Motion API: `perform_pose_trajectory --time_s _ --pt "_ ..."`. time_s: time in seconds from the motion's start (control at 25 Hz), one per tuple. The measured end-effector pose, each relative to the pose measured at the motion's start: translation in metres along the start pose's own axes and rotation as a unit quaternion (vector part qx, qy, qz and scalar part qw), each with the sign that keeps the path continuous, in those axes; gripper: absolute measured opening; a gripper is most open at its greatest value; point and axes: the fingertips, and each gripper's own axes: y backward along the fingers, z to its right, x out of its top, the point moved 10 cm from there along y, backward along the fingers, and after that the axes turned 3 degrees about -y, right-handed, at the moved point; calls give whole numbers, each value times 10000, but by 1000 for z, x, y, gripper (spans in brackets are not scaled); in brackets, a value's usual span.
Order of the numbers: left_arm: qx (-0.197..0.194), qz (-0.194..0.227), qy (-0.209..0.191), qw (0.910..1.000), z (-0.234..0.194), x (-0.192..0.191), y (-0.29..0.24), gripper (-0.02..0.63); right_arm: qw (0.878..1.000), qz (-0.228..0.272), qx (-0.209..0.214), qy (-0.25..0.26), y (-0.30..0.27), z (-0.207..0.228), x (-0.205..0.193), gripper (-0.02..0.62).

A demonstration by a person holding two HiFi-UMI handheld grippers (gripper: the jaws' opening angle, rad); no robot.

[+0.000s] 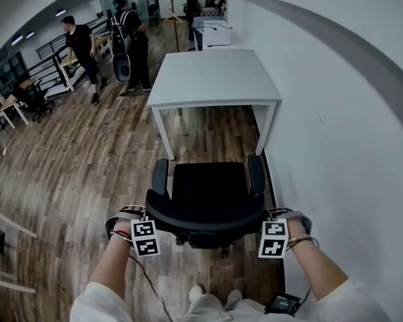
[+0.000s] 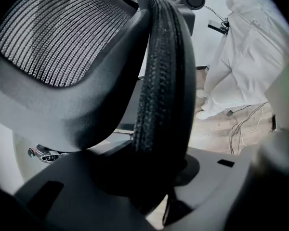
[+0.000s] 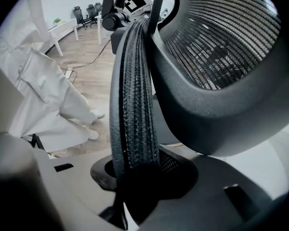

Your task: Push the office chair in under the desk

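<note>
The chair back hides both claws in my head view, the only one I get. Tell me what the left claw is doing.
Observer: The left claw is shut on the backrest's left rim, a ribbed black strip.
Operator: Now the right claw.
Observer: The right claw is shut on the backrest's right rim, the same kind of strip.
Operator: Describe the backrest up close.
Observer: A mesh panel in a grey frame sits right beside each gripped rim.
</note>
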Motion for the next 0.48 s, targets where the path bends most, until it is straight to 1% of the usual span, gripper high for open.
perform_pose_trajectory --time_s 0.2,0.36,0.48 --pt "27 60 -46 10000 -17 -4 -9 152 10000 -62 6 -61 -8 15 4 149" --pt "326 176 27 9993 -27 -5 -17 152 9999 -65 21 -106 -13 23 6 150" --pt "298 175 -3 9994 -43 -3 -25 152 9998 -83 -19 -151 -19 39 2 150"
